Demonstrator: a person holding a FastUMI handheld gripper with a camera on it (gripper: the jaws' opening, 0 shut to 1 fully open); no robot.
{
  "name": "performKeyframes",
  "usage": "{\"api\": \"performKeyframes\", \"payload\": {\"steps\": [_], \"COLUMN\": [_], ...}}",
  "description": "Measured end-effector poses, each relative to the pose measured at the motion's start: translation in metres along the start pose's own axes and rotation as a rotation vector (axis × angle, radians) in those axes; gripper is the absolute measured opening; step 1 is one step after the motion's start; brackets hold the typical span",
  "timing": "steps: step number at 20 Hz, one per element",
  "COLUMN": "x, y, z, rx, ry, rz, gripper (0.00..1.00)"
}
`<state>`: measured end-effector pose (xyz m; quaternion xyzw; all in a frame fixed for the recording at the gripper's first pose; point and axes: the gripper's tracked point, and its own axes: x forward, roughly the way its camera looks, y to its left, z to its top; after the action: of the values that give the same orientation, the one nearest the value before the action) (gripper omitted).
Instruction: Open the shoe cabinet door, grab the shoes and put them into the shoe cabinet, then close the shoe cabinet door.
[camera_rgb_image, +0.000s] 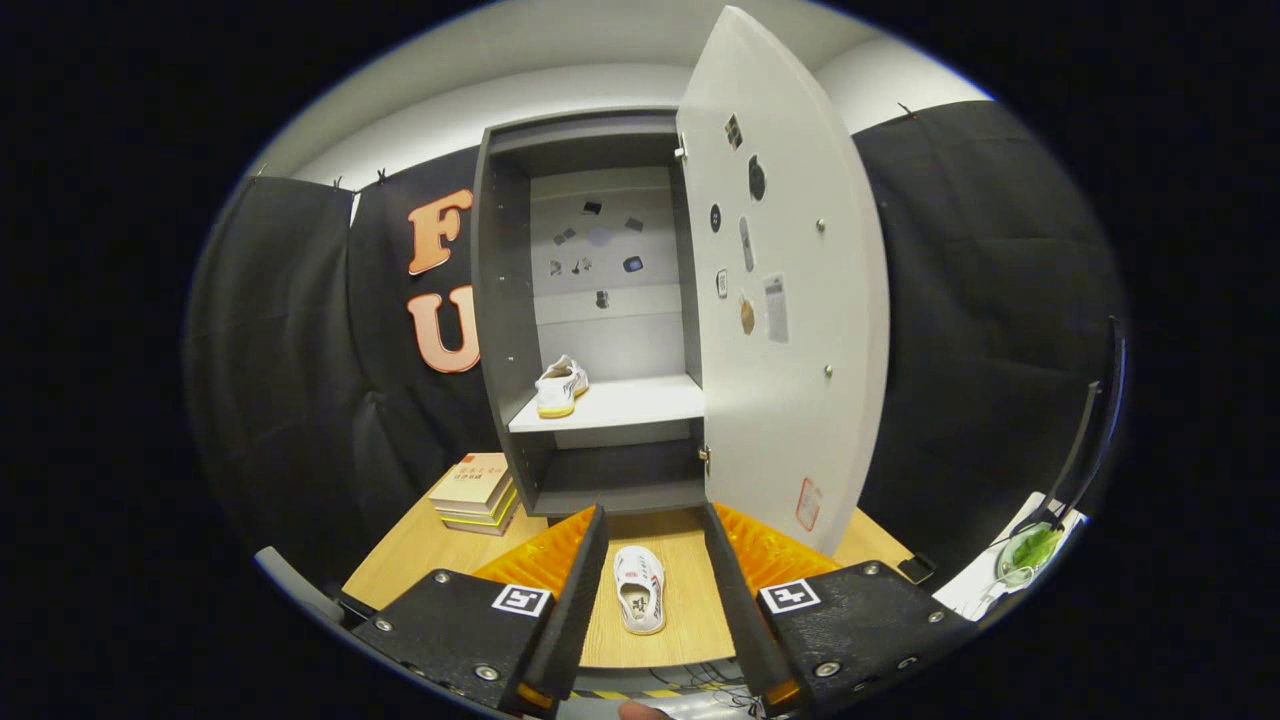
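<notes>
The grey shoe cabinet stands on the wooden table beyond my fingers, its white door swung wide open to the right. One white shoe with a yellow sole rests on the left of the cabinet's white shelf. A second white shoe lies on the table, seen from above in the gap between my fingers, well below them. My gripper is open, held above the table in front of the cabinet, with nothing between its black and orange fingers.
A stack of books lies on the table left of the cabinet. Off the table's right side sits a white surface with a green item. The open door's edge reaches out over the table to the right of my fingers.
</notes>
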<state>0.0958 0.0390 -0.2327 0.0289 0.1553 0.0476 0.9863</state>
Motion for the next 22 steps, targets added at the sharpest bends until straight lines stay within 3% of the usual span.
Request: {"api": "performKeyframes", "payload": {"steps": [7,18,22], "x": [0.055,0.167,0.203], "y": [0.040,0.058,0.059], "z": [-0.084,-0.230,-0.275], "rx": [0.077,0.149,0.178], "ry": [0.121,0.298,0.364], "rz": [0.086,0.111,0.115], "gripper": [0.70,0.74,0.69]}}
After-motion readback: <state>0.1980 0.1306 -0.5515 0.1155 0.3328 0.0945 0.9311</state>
